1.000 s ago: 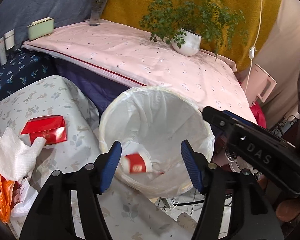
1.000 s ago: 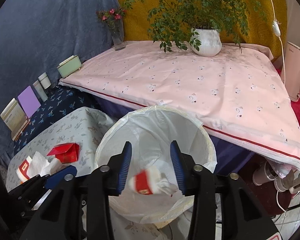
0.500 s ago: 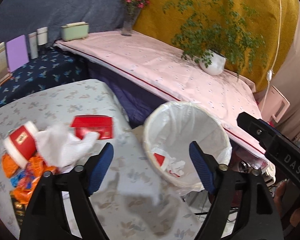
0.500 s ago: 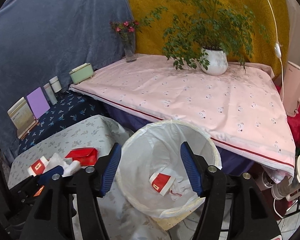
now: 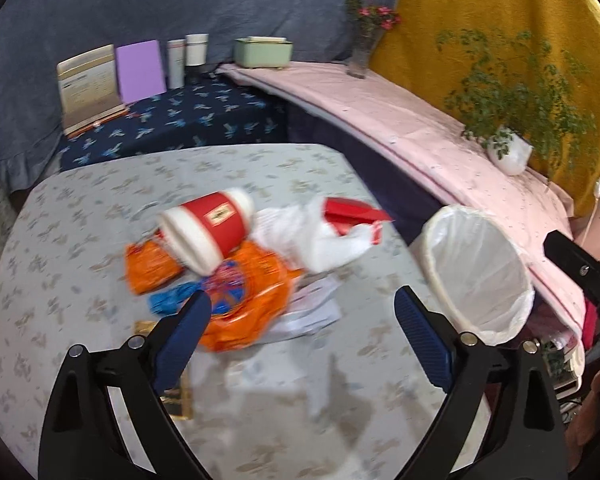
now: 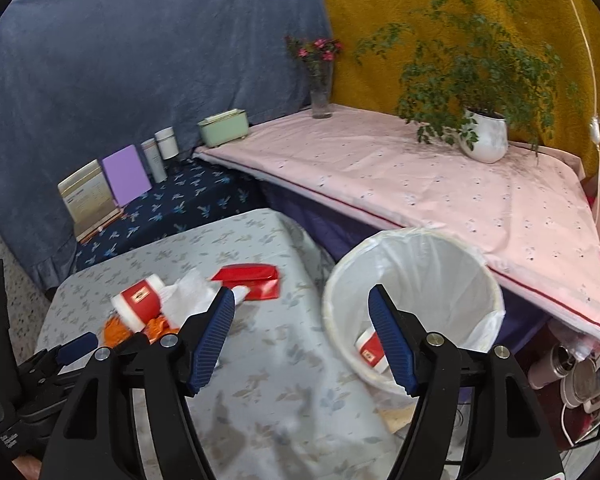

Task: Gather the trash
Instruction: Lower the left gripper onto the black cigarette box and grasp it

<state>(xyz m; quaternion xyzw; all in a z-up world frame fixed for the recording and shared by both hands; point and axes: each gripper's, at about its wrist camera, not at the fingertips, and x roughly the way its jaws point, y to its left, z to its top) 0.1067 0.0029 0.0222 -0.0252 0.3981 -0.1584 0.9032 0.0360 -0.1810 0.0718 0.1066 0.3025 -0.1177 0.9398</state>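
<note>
Glossy orange wrapper, paper cup

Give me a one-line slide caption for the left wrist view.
Left gripper, jaws opening and empty, faces a trash pile: red paper cup, orange wrapper, crumpled tissue, beside the lined bin.

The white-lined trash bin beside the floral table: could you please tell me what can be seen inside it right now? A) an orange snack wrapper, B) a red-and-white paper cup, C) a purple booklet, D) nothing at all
B: in the right wrist view a red-and-white paper cup lies at the bottom of the trash bin, partly hidden behind a finger of the right claw.
</note>
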